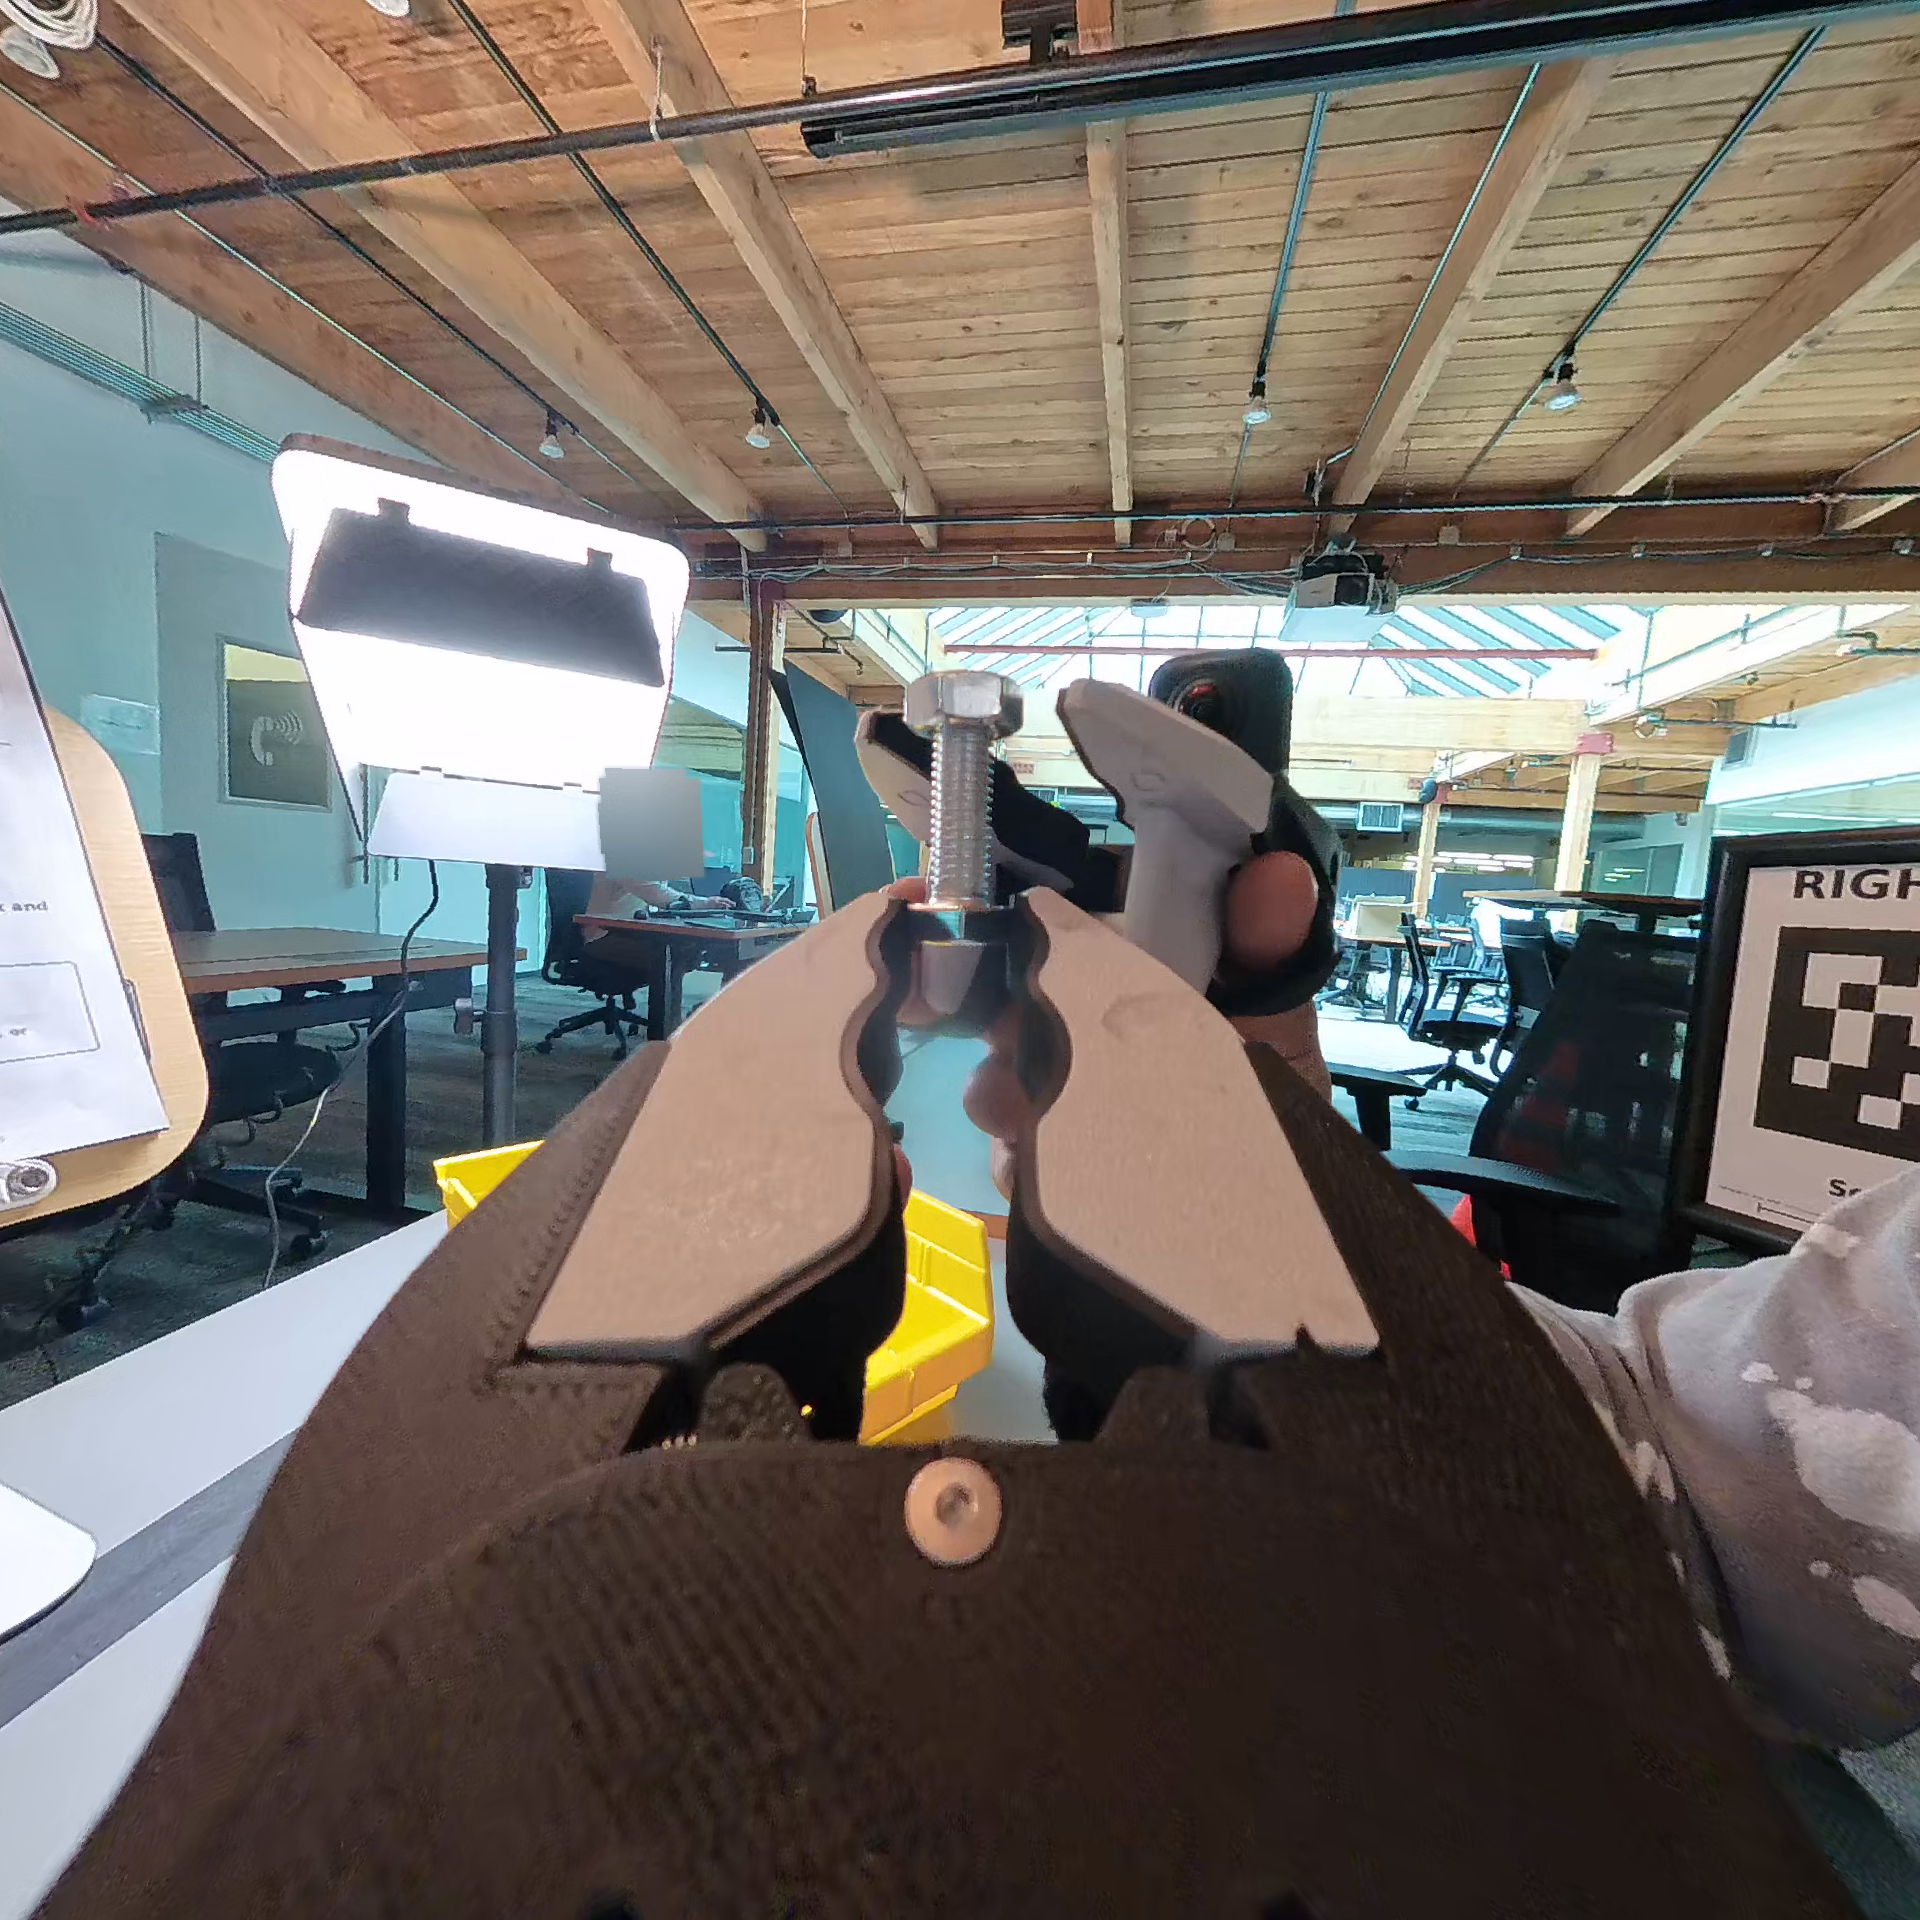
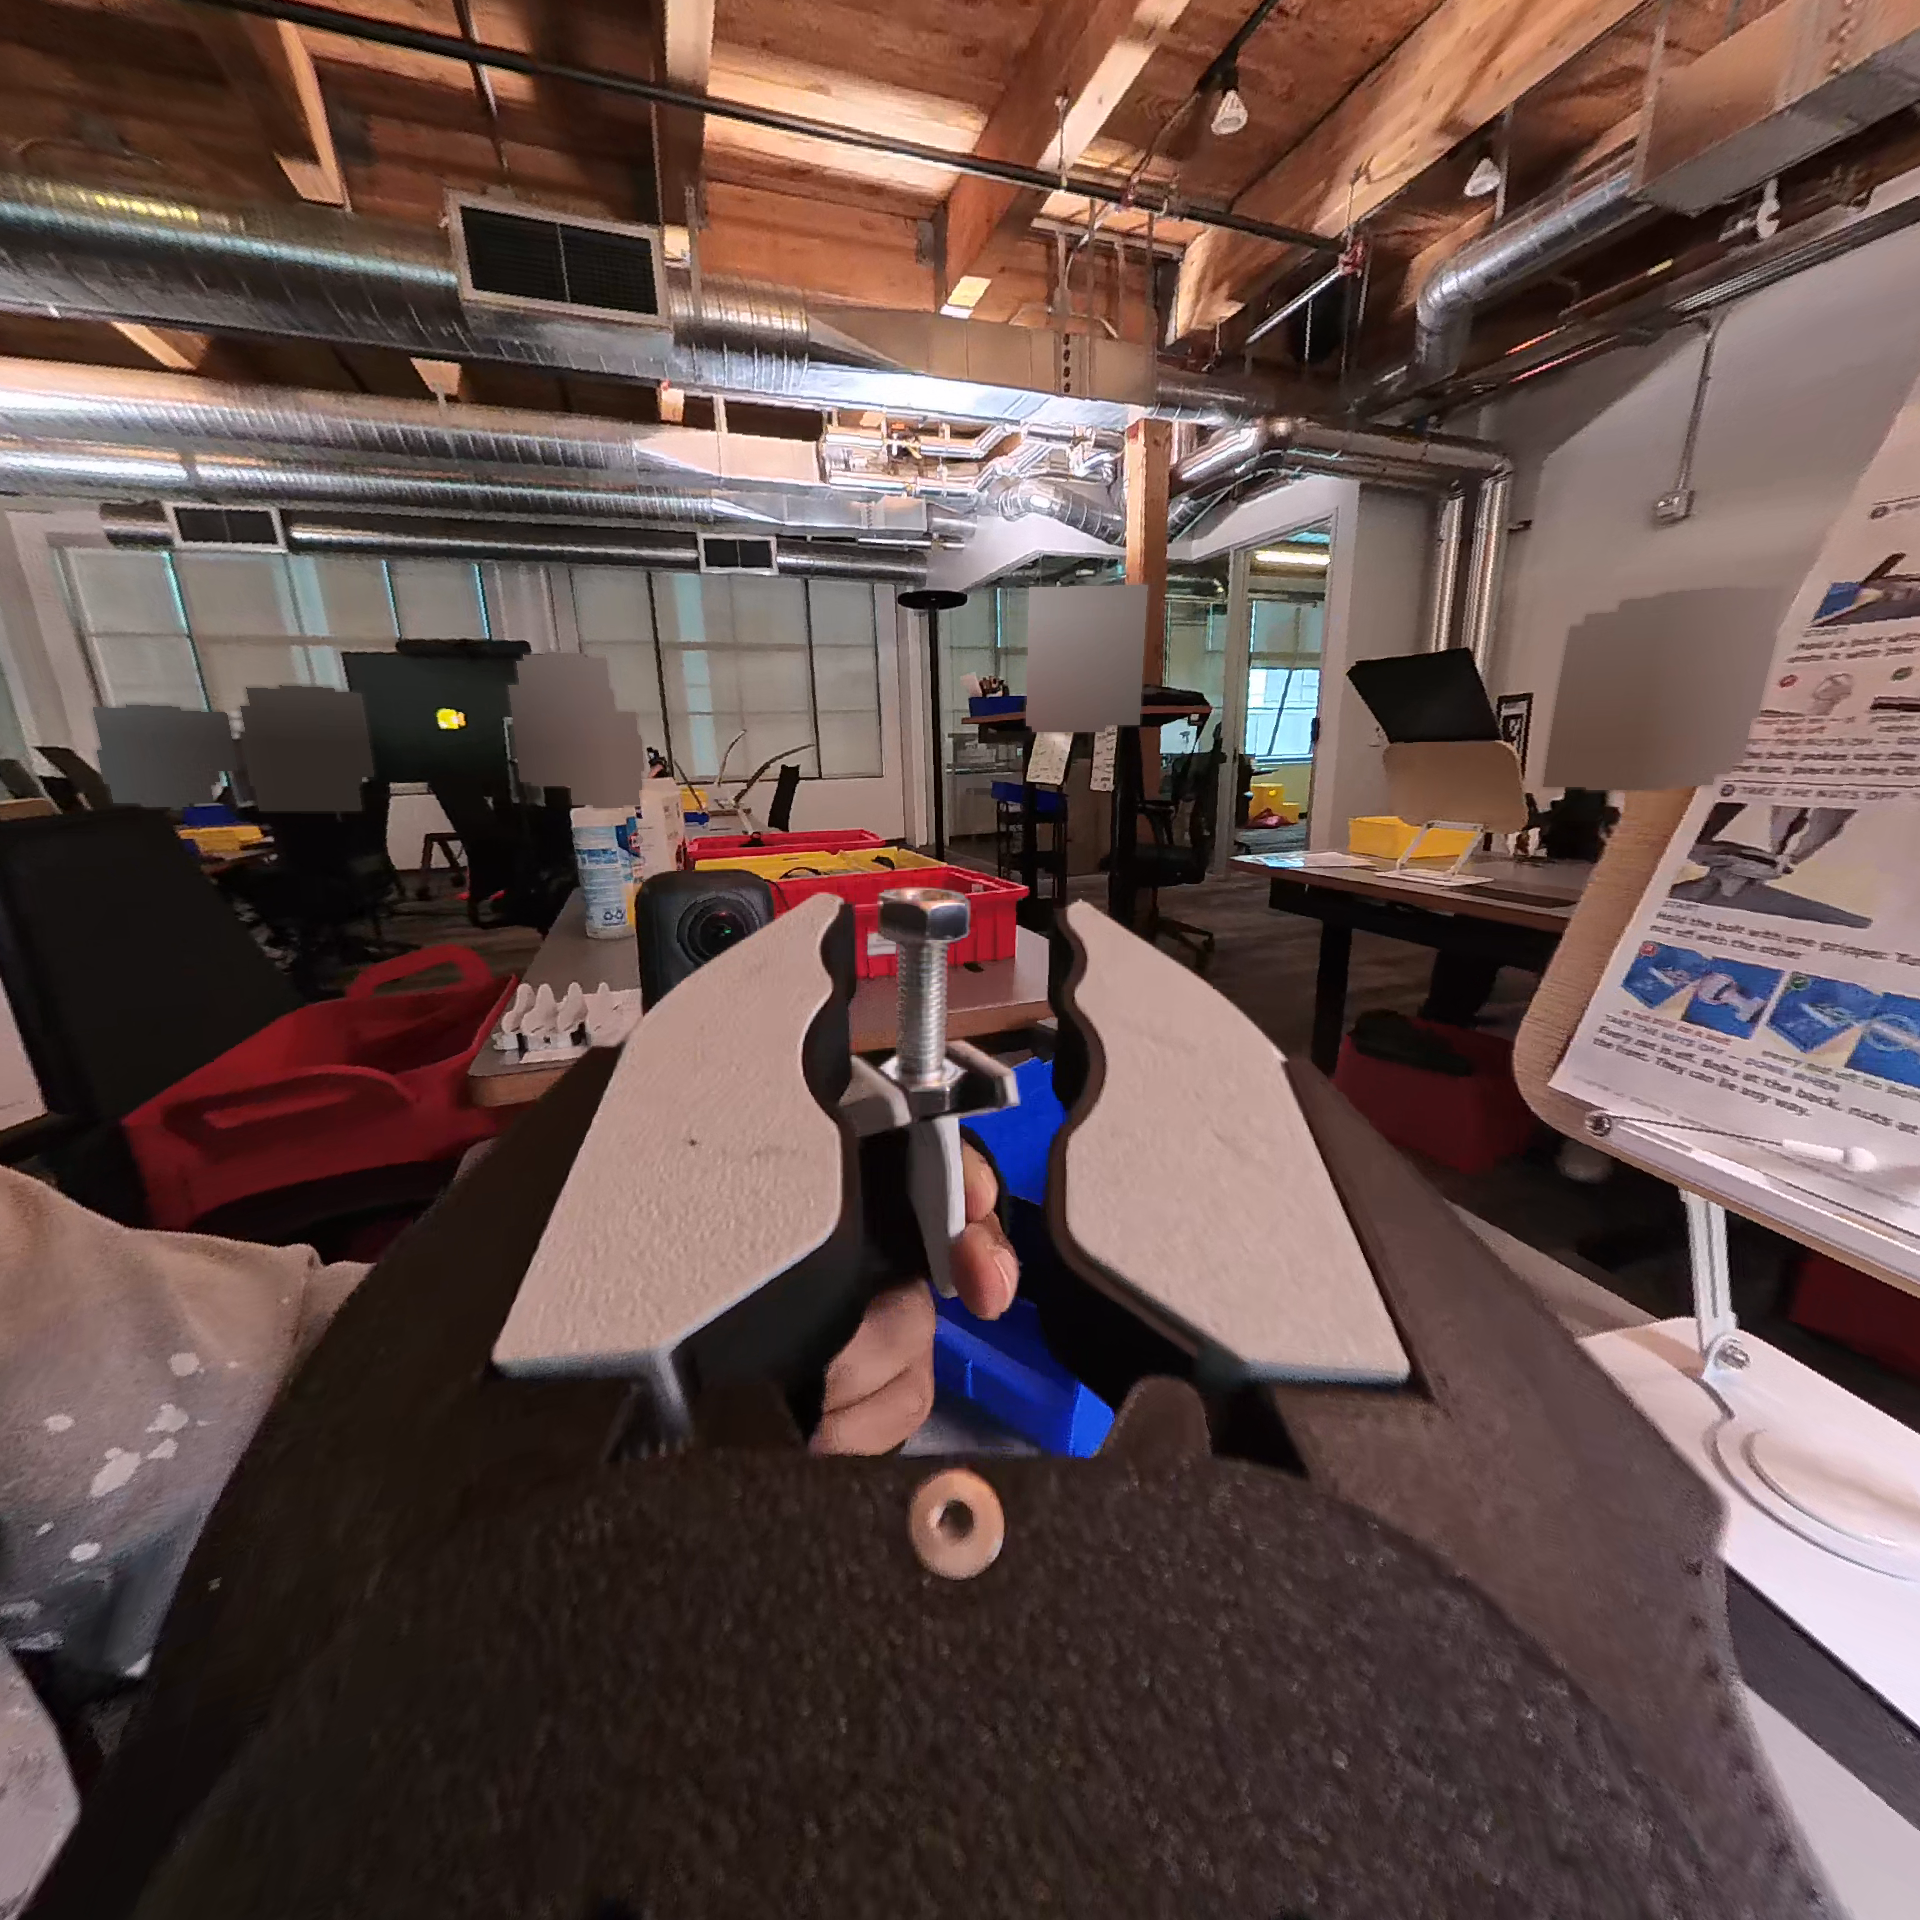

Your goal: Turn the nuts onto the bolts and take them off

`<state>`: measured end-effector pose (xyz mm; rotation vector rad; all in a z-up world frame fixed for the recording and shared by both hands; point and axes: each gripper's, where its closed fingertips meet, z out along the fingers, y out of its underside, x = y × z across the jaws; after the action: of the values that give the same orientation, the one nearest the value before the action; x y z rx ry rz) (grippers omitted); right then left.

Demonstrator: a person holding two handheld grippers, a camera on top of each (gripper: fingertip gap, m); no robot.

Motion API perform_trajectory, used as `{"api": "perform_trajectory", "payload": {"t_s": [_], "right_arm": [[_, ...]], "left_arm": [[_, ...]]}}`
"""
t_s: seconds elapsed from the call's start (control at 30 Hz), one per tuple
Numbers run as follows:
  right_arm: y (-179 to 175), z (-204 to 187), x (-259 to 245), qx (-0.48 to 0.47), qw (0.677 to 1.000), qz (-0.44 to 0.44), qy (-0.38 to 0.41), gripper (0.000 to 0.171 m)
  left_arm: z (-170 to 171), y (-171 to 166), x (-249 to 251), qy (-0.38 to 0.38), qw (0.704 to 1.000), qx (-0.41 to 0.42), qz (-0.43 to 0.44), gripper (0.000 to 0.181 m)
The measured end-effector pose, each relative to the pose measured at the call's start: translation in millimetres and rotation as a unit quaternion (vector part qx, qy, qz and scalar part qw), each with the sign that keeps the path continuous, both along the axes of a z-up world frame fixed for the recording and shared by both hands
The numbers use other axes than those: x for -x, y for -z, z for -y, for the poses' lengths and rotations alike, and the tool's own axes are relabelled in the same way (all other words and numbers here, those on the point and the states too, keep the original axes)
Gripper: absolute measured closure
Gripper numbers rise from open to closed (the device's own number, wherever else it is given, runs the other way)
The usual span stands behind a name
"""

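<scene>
A silver bolt (image 1: pixel 958 800) stands upright with its hex head on top. A nut (image 1: pixel 951 918) sits near its lower end. My left gripper (image 1: pixel 956 920) is shut on the nut and holds the bolt up in the air. My right gripper (image 1: pixel 1023 769) is open, with a finger on each side of the bolt's upper part and touching nothing. In the right wrist view the bolt (image 2: pixel 925 977) stands between my open right gripper's (image 2: pixel 951 935) fingers. The left gripper (image 2: pixel 930 1091) pinches the nut (image 2: pixel 928 1075) below.
A yellow bin (image 1: pixel 935 1309) and a blue bin (image 2: pixel 1023 1361) lie on the white table (image 1: pixel 156 1434) below the grippers. An instruction board on a stand (image 2: pixel 1745 987) is at the right. A framed marker sign (image 1: pixel 1808 1039) and a lit panel on a pole (image 1: pixel 478 665) stand nearby. My left and right fingertips are right by each other.
</scene>
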<state>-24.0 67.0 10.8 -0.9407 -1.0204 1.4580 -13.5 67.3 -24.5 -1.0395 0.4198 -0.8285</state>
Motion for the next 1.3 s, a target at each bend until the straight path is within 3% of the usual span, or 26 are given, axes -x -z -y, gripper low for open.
{"api": "perform_trajectory", "payload": {"t_s": [0.1, 0.2, 0.47, 0.63, 0.87, 1.07, 1.3], "right_arm": [[5, 4, 4, -0.009, 1.000, 0.022, -0.007, 0.136], [9, 1, 4, -0.019, 0.999, 0.034, 0.002, 0.154], [17, -10, 1, -0.040, 0.998, 0.049, -0.015, 0.154], [18, 4, -15, -0.062, 0.990, 0.029, -0.120, 0.154], [31, 48, -52, -0.096, 0.940, 0.035, -0.324, 0.154], [58, 70, -70, -0.133, 0.899, 0.111, -0.402, 0.154], [84, 91, -82, -0.152, 0.848, 0.170, -0.478, 0.154]], "left_arm": [[-3, 4, -3, -0.002, 1.000, 0.003, -0.012, 0.163], [-6, 9, -3, -0.007, 1.000, 0.006, -0.022, 0.163], [-15, 18, -3, 0.009, 0.999, 0.026, -0.037, 0.163], [3, 19, -24, 0.156, 0.987, 0.043, -0.026, 0.163], [55, 32, -60, 0.424, 0.903, 0.066, -0.022, 0.163], [81, 58, -77, 0.564, 0.819, 0.100, -0.027, 0.162], [106, 82, -83, 0.667, 0.734, 0.123, -0.039, 0.162]]}}
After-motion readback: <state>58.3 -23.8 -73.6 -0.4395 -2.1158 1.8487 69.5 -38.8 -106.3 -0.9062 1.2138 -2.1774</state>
